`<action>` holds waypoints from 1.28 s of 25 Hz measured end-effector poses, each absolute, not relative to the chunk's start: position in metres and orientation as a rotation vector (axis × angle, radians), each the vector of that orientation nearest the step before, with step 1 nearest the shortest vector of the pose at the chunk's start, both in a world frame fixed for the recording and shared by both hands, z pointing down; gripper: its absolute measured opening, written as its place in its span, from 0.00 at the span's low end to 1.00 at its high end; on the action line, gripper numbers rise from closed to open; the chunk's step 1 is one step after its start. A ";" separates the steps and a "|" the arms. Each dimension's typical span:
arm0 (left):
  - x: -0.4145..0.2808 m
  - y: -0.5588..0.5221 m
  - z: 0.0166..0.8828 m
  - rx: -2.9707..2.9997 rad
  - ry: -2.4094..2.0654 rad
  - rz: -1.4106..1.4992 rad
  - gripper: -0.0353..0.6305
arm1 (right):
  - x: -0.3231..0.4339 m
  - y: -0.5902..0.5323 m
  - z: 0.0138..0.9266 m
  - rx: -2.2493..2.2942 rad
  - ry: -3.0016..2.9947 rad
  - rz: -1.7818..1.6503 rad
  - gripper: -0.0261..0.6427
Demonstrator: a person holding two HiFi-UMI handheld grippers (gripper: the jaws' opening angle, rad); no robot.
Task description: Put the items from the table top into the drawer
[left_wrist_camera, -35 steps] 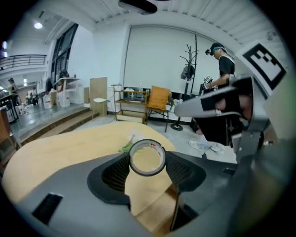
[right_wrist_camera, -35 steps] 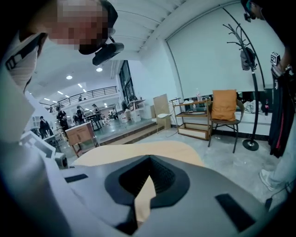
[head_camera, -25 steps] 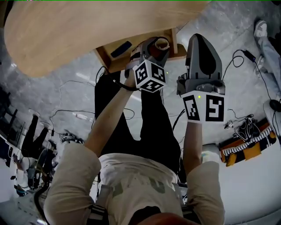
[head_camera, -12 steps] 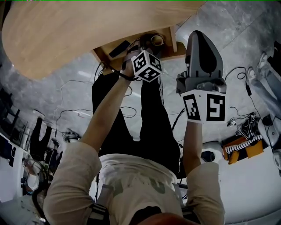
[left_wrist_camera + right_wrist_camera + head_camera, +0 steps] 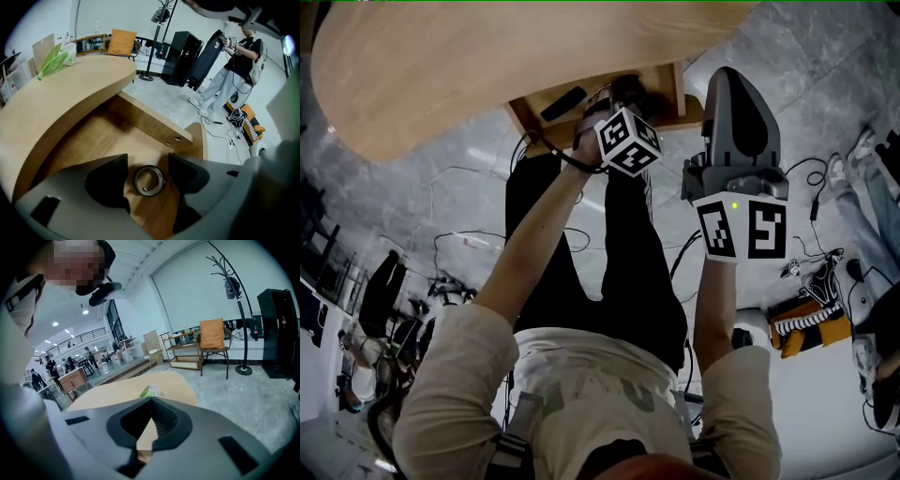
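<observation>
Left gripper view: left gripper (image 5: 147,160) points down into the open light-wood drawer (image 5: 140,115) under the table. Its jaws are spread wide and released. Btwn them, flat on the drawer floor, lies the dark-rimmed tape roll (image 5: 149,180) w/ a pale inner core, hole facing up. A sliver of bare wood shows on each side of it, so neither pad touches it.

Head view: left gripper (image 5: 623,98) reaches into the drawer (image 5: 527,120), marker cube toward the camera. The roll is hidden behind the gripper here. A slim black rectangular object (image 5: 562,103) lies in the drawer's left part, apart from the gripper. Right gripper (image 5: 727,94) is held just right of the drawer, outside it, over grey stone floor.

Right gripper view: right gripper (image 5: 150,401) has its jaws pressed together at the tips, nothing held; only a thin wedge of wood shows btwn the pads.

Beyond the drawer runs the curved light-wood table top (image 5: 70,98). A crumpled green plastic bag (image 5: 54,61) sits at its far end. Further back are an orange-cushioned chair (image 5: 122,42), a black cabinet (image 5: 185,51) and a standing person (image 5: 239,61).
</observation>
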State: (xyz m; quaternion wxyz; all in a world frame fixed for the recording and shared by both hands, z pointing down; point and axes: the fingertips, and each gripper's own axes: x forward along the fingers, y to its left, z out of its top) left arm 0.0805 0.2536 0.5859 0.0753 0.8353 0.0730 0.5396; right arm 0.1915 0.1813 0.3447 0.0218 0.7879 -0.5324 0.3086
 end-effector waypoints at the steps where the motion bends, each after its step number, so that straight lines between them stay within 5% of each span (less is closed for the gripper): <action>1: 0.079 0.254 0.585 2.509 0.217 1.618 0.44 | 0.190 0.180 0.345 2.437 -1.656 0.954 0.05; 7: 0.081 0.234 0.541 2.385 0.039 1.419 0.38 | 0.184 0.167 0.332 2.413 -1.695 0.938 0.05; 9: 0.084 0.208 0.507 2.367 -0.107 1.302 0.30 | 0.182 0.160 0.318 2.403 -1.718 0.932 0.05; 12: 0.073 0.141 0.463 2.335 -0.400 1.145 0.06 | 0.173 0.139 0.303 2.367 -1.793 0.911 0.05; 22: 0.005 -0.021 0.276 2.344 -0.849 0.399 0.06 | 0.114 0.059 0.237 2.184 -2.030 0.708 0.05; 32: -0.023 -0.025 0.232 2.417 -0.952 0.297 0.06 | 0.075 0.036 0.236 2.077 -2.081 0.617 0.05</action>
